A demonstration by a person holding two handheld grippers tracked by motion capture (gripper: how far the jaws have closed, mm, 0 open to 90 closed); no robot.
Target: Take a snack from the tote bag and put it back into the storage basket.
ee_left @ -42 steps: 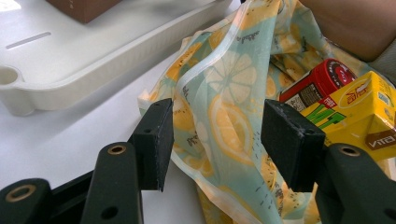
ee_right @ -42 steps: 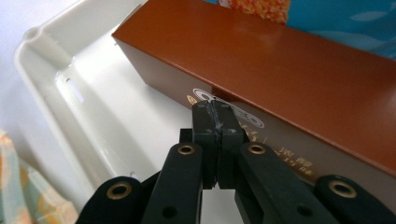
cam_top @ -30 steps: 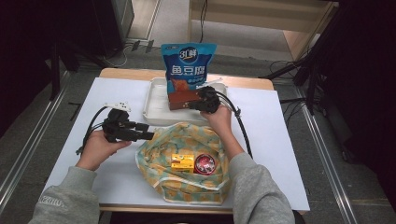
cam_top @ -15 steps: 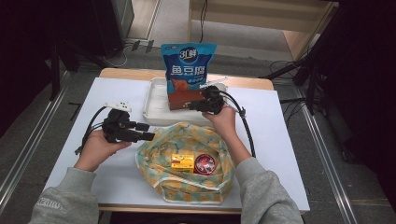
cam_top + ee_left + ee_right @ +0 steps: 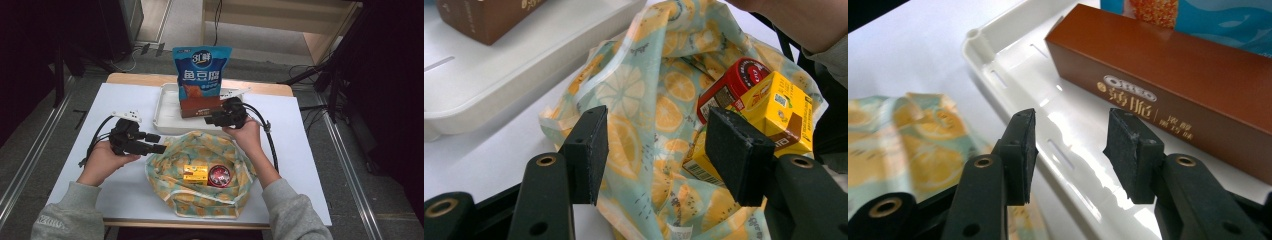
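A lemon-print cloth bag lies open on the white table, holding a yellow carton and a red can. My left gripper is at the bag's left rim, open. In the left gripper view its pads straddle the cloth without pressing it, with the carton and can beyond. My right gripper hovers at the front of the white tray. Its jaws have just been opening, with nothing between them. A brown box lies in the tray.
A blue snack bag stands upright in the tray behind the brown box. Gripper cables trail over the table on both sides. The wooden table edge runs behind the tray, and dark floor with cables surrounds the table.
My right gripper has drawn back from the brown box toward the near right, lifted a little, and its jaws have spread apart. The box stays in the tray. The left gripper has held still.
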